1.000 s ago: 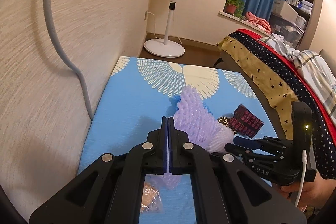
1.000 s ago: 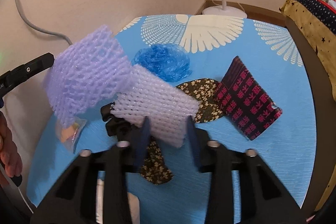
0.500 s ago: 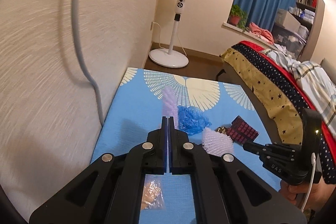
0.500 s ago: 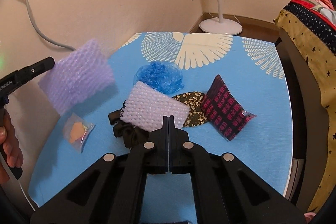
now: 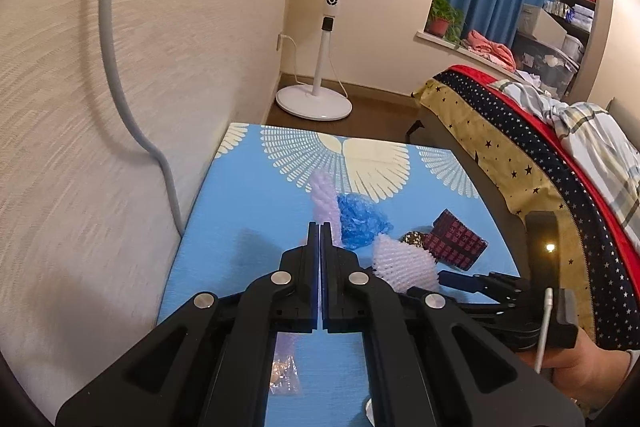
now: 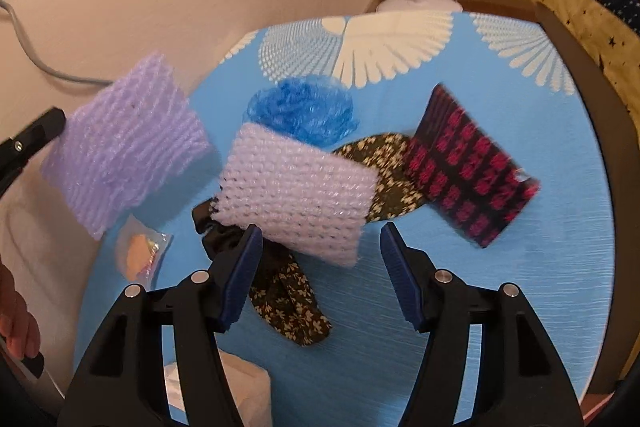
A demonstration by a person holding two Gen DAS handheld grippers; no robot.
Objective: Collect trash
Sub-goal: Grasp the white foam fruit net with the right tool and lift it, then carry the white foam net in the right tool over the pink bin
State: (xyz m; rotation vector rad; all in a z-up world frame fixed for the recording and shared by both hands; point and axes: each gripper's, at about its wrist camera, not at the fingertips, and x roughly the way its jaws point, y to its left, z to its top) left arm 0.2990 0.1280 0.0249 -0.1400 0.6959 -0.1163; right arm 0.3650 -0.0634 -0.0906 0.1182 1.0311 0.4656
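With the left gripper [image 5: 321, 227] clamped on the purple foam net [image 6: 124, 143], the right gripper [image 6: 320, 247] is opening just short of the white foam net [image 6: 298, 195] on the blue tablecloth [image 6: 540, 267], so it should probably straddle the near edge before squeezing.

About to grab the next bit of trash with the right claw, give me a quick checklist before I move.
1. Left claw shut on lilac foam net sleeve: ok.
2. Right claw jaws opening, nothing pinched: ok.
3. Pale pink foam net sleeve ahead of right claw: ok.
4. Sleeve free of the black floral fabric scrap beneath: not ok, it overlaps.
5. Trash bin in view: not ok.
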